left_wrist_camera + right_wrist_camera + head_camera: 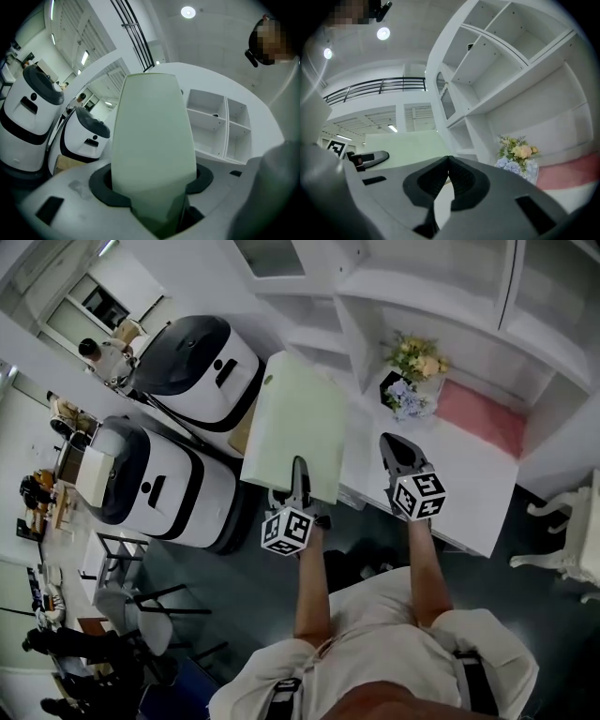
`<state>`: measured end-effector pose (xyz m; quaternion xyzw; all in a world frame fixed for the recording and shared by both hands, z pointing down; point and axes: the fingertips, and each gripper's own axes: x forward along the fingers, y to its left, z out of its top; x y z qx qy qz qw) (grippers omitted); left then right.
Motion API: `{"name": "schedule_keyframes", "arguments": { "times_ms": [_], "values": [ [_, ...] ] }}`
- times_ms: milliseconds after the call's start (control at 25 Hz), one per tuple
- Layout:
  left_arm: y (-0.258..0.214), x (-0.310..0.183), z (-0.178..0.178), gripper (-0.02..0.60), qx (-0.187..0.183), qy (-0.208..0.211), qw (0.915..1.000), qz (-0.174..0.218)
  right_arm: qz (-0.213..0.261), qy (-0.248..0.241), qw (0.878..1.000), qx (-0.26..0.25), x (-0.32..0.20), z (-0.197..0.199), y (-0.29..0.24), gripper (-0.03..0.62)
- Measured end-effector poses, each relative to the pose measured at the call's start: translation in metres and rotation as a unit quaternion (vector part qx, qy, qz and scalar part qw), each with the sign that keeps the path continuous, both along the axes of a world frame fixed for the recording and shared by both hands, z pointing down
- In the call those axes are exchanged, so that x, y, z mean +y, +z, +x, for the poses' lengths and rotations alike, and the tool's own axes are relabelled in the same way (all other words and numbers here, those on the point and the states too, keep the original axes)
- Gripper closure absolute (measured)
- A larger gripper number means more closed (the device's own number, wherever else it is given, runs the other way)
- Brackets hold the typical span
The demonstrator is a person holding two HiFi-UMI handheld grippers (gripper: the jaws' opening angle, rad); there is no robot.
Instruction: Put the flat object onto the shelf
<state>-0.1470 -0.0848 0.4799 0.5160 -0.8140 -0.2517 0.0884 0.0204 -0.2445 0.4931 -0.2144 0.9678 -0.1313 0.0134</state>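
Flat object: the pale green board (295, 423) was held up by its near end in your left gripper, its far end reaching towards the white shelf unit (375, 296). It rested on no shelf.
Left gripper (300, 472): you had its jaws clamped on the board.
Right gripper (389, 444): you held its jaws closed together with nothing between them, over the white table (478, 493), just right of the board.
Table: a flower bouquet (412, 376) stood near the right gripper's tip, with a pink mat (483, 413) beside it.
Left side: two white rounded machines with dark tops (202, 367) stood next to the board.
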Motion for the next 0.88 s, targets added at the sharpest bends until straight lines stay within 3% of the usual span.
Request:
{"name": "schedule_keyframes", "arguments": {
  "times_ms": [200,360,600,880],
  "values": [
    [0.011,-0.020,-0.019,0.314,0.012,0.019,0.9995,-0.023,-0.008,0.031,0.999,0.005,-0.015,-0.006,0.007,0.525],
    [0.012,-0.038,-0.040,0.314,0.025,0.044,0.9987,-0.010,-0.006,0.060,0.998,-0.005,-0.035,-0.017,0.001,0.525],
    [0.008,-0.073,-0.098,0.314,0.035,0.076,0.9965,-0.011,-0.009,0.101,0.995,0.007,-0.052,-0.049,0.004,0.525],
    [0.013,-0.113,-0.149,0.314,0.100,0.112,0.9886,0.018,0.005,0.115,0.992,0.044,-0.058,-0.096,0.002,0.525]
  ]
}}
